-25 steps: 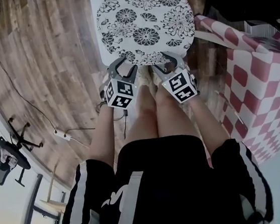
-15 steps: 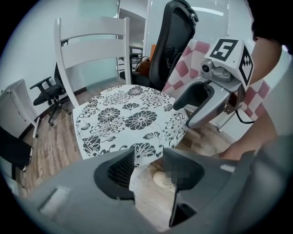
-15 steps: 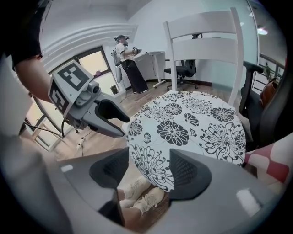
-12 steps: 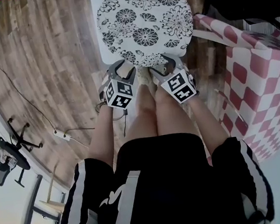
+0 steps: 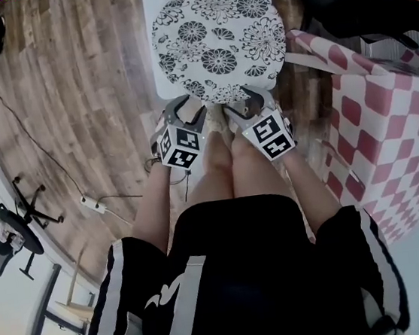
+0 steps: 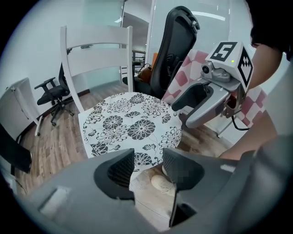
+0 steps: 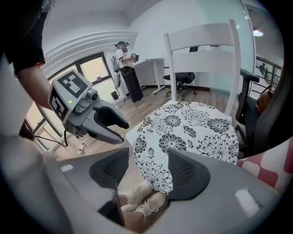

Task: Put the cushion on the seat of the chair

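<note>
White square cushion with black floral print (image 5: pixel 216 37) lies flat on the seat of the white wooden slat-back chair (image 6: pixel 96 50), which stands on a wood-plank floor (image 5: pixel 73 104). The left gripper (image 5: pixel 185 107) and right gripper (image 5: pixel 248 101) hang side by side at the cushion's near edge. The left jaws stand wide apart, gripping nothing. The right jaws have just been opening and are likewise empty.
</note>
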`<state>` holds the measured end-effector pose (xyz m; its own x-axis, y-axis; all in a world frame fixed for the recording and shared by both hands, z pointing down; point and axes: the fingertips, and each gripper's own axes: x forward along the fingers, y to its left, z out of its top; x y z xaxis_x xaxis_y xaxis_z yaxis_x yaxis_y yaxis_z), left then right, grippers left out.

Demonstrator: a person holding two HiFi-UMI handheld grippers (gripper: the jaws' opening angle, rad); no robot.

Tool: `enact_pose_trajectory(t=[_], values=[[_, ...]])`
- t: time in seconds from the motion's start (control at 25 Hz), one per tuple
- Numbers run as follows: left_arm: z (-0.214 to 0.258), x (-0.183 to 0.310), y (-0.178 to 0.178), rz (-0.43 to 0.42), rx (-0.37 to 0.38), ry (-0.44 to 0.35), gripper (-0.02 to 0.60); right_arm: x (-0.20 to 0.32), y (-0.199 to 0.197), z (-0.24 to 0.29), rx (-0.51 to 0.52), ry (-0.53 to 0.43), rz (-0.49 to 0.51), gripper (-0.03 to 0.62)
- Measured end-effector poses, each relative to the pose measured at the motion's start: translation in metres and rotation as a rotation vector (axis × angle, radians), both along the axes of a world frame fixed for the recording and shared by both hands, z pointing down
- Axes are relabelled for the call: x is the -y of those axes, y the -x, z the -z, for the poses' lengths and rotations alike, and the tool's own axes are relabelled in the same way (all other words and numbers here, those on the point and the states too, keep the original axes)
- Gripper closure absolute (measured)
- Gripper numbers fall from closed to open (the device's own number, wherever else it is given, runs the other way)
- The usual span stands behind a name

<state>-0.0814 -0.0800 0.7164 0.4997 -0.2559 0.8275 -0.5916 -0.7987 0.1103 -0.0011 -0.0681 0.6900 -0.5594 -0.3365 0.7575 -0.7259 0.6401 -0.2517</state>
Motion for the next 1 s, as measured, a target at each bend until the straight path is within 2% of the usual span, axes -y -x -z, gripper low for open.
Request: enact_pose_trajectory(t=[0.48,0.76,1.0], values=[[0.060,0.023,-0.010,0.097,-0.054,-0.064,0.382,0.024,-0.010,0.064,0.040,-0.089,-0.016,0.339],[0.093,0.034,-0.025,0.090,-0.084,-0.097,0.382,0.042,-0.014,0.106,0.075,-0.153,-0.015,0.341],[0.122,0.052,-0.027,0.125,-0.110,-0.142,0.382,0.061,-0.020,0.132,0.107,-0.201,-0.038,0.344]])
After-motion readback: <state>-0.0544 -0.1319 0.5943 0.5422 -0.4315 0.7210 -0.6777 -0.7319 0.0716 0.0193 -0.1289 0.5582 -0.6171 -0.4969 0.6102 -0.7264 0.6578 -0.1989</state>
